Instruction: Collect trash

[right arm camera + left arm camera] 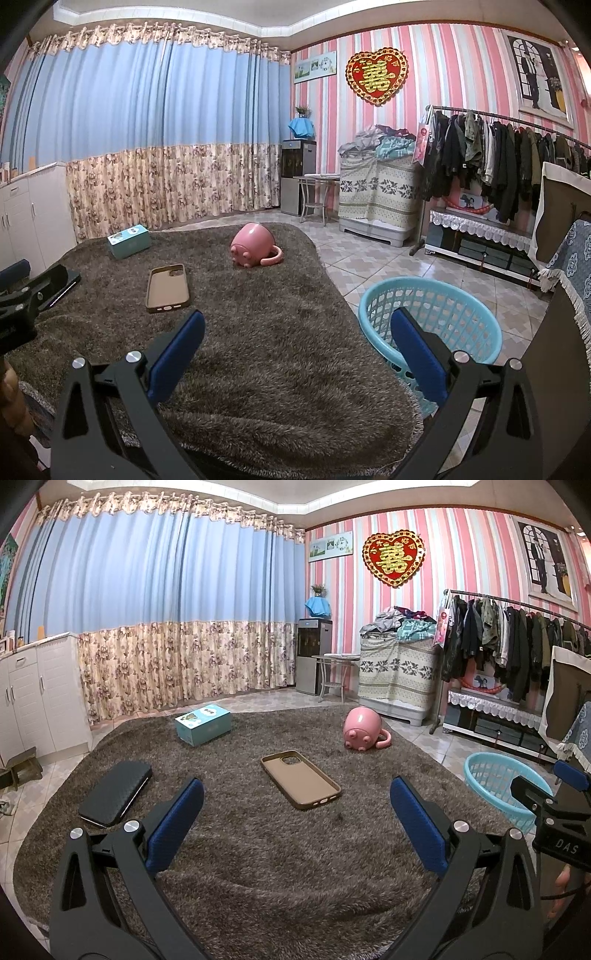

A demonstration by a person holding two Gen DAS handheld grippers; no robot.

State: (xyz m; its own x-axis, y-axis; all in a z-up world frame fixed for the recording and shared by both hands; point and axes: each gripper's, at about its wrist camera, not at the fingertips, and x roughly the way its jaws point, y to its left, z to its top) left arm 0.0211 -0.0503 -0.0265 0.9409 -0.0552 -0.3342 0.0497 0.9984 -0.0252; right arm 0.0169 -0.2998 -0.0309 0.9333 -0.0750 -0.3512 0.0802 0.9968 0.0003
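- The only small writing I can make out is "DAS" in pale letters on the black body of the right gripper (297, 339), where it pokes in at the right edge of the left wrist view.
- A red and gold heart decoration (393, 558) on the pink striped wall carries a large gold Chinese character.
- The teal box (203, 724) has a cartoon picture and some characters on its lid, too small to read.
- Left gripper (297, 818): its blue-padded jaws are spread wide with nothing between them, hanging over the shaggy brown rug (258, 867).
- The right gripper's jaws are likewise released and empty, one finger over the rug, the other in front of the basket.
- The things lying on the rug: a tan phone case (300, 784) lying hollow side up just ahead of the left gripper, a black wallet-like case (116, 798) to its left, the teal box further back, and a pink pig-faced mug (362, 729) tipped on its side.
- A light blue plastic basket (476, 314) stands on the tiled floor, touching the rug's right edge; it looks empty from here.
- Around the room: a blue and floral curtain (166, 627), white cabinets (37, 701) on the left, a water dispenser (314, 655) in the corner, and a clothes rack (517, 638) full of dark jackets.
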